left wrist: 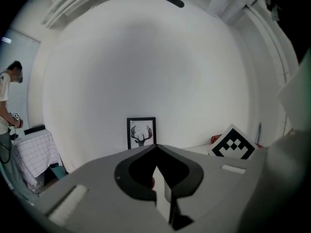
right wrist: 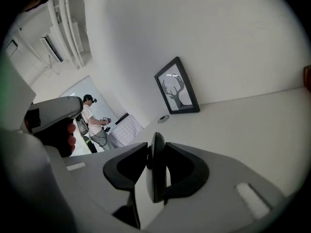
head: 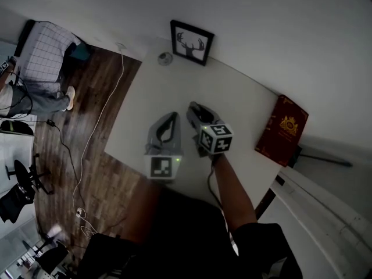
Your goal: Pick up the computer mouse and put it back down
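My right gripper point(right wrist: 156, 152) is shut on the computer mouse point(right wrist: 157, 176), a dark flat body held edge-on between the two jaws, above the white table point(right wrist: 252, 125). In the head view this gripper point(head: 195, 111) hovers over the middle of the table point(head: 232, 89), with the mouse mostly hidden by the jaws. My left gripper point(left wrist: 156, 149) is shut with nothing in it. It hangs just left of the right one point(head: 172, 118), near the table's front edge.
A framed deer picture point(head: 191, 42) leans on the wall at the table's back edge, with a small round object point(head: 165, 58) beside it. A red book point(head: 282, 130) lies at the right edge. A person point(right wrist: 92, 118) stands by a checked-cloth table point(head: 46, 54); cables cross the wooden floor point(head: 99, 127).
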A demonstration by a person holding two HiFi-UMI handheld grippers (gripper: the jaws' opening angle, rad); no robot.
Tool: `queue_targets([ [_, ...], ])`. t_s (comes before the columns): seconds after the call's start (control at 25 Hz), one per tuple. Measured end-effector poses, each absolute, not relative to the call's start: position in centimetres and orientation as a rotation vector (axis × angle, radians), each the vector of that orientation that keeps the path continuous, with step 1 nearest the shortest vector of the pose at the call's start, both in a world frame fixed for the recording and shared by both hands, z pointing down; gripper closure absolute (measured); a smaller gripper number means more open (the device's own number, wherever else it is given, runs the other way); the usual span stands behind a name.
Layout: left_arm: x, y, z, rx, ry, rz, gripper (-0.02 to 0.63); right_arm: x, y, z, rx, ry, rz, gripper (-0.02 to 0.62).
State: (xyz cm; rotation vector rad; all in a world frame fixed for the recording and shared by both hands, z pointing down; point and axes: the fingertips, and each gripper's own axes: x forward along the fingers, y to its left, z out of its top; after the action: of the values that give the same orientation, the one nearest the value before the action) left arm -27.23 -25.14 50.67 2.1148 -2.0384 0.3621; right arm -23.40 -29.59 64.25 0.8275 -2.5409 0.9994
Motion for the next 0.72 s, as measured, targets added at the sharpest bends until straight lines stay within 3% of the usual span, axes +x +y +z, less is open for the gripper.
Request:
queue_targets([
  [0.72, -27.8, -26.1, 52.8, 2.103, -1.978, 0.369, 0.606, -23.6, -31.3, 66.3, 0.885, -2.524, 1.148, 0.455],
])
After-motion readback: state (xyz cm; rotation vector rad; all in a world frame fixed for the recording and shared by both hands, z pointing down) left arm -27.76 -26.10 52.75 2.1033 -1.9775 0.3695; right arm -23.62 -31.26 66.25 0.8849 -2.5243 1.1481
